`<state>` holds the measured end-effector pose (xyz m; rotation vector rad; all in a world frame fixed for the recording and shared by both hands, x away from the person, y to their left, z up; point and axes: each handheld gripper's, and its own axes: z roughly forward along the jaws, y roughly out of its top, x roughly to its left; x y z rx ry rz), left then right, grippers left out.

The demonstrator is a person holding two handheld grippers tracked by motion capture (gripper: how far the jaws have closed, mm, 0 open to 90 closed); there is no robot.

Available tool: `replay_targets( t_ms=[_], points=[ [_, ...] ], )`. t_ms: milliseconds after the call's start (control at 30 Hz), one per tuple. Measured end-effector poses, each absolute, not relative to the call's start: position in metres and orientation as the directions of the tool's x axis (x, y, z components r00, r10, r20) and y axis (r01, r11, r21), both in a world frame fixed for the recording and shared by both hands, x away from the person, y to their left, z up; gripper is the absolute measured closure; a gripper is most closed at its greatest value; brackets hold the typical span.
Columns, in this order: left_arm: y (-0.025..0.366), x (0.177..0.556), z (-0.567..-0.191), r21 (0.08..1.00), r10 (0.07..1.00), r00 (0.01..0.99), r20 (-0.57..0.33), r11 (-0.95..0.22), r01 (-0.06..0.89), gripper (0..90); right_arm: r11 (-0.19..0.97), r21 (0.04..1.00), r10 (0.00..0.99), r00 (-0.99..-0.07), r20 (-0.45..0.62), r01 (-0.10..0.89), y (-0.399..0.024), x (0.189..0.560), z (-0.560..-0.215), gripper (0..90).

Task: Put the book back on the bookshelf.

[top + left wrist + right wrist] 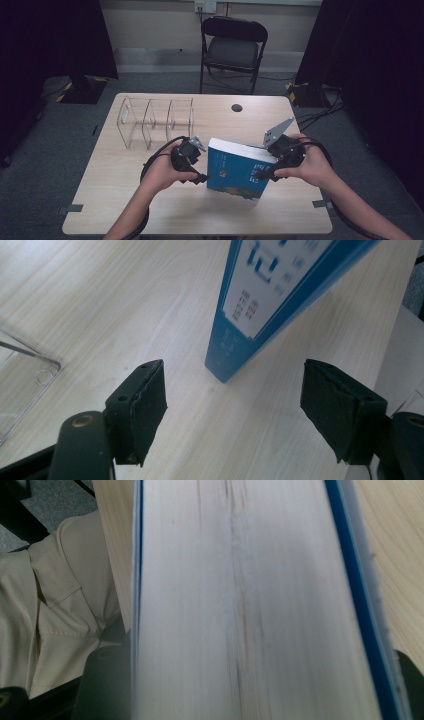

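- Nearest me, a thick blue-covered book (239,170) sits about mid-surface, tipped up rather than flat: in the left gripper view its lower spine corner rests on the wood while the rest rises away. I take the book as my landmark.
- My right claw (261,175) is at the book's right edge, on the page side. In the right gripper view the white page block runs straight between its jaws, very close. Whether the pads actually press the covers I cannot tell, since the book hides them. I judge this claw is there to prop the book while it is stood up.
- My left claw (234,407) hovers just left of the book's spine, its jaws wide apart with nothing between them but bare wood; the spine corner stands just beyond them. I read that as lining up to take the spine, wide enough to clear its thickness.
- The pale wooden surface (150,210) carries everything.
- Beyond the book, to its upper left, stands a clear acrylic divider rack (156,121), its slots empty. It looks like where an upright book would go.
- Farther still, behind the surface, is a black folding chair (233,47).
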<state>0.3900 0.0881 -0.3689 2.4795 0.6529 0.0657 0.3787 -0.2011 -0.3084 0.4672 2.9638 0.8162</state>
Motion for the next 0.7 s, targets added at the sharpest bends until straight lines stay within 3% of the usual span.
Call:
replay_targets(
  t_ms=[700],
  points=[
    [0.072, 0.397, -0.329, 0.555, 0.425, 0.902, -0.082, -0.732, 0.395, 26.2, 0.804, 0.522, 0.301, -0.952, 0.052, 0.283, -0.209, 0.379, -0.317, 33.3]
  ],
)
